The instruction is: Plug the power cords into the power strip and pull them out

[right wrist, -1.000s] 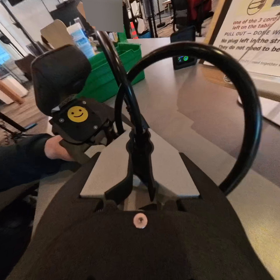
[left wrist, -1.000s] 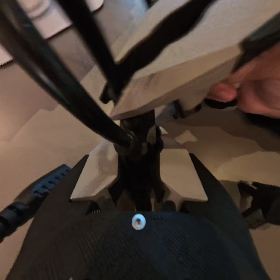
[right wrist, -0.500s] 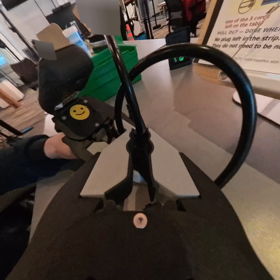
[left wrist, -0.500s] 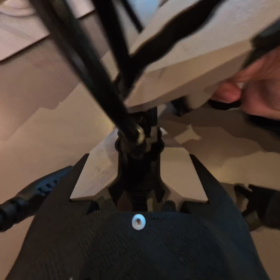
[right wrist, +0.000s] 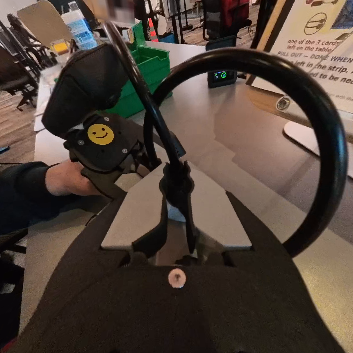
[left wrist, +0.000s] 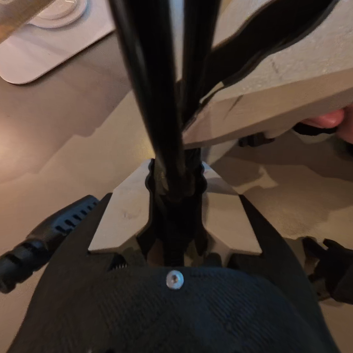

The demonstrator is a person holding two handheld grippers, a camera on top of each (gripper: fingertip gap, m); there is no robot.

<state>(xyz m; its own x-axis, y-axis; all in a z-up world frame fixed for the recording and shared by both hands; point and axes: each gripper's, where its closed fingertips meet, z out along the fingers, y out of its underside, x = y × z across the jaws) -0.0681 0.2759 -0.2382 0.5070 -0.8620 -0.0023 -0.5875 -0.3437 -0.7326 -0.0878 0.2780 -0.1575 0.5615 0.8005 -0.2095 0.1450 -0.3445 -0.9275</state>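
Wide grey laminate worktop [right wrist: 219,122] under everything. Across it, thick glossy black power cord [right wrist: 324,133] arched in a big loop, its ends running down into both grippers. At the far right, large white printed instruction sign [right wrist: 324,57] in a wooden frame, standing on a pale flat base [right wrist: 299,133]; black lettering and small drawings on it, wording left unquoted. Behind the cord, stacked green plastic bins [right wrist: 152,68], a clear bottle with a blue label [right wrist: 80,32], and a small black device with a lit screen [right wrist: 221,76].

Left gripper [left wrist: 175,183], black with pale grey fingers, closed tight round a black ribbed plug body, cords rising straight out of it; seen from the right wrist view as a black housing bearing a round yellow smiley sticker [right wrist: 100,134], held by a hand [right wrist: 65,181] in a dark sleeve. Right gripper [right wrist: 176,183] clamped likewise on the cord's moulded strain relief, just above the left one. A second black ribbed plug [left wrist: 63,221] lying loose on the worktop beside the left gripper. Something white low between the right fingers, possibly the power strip — too hidden to tell.
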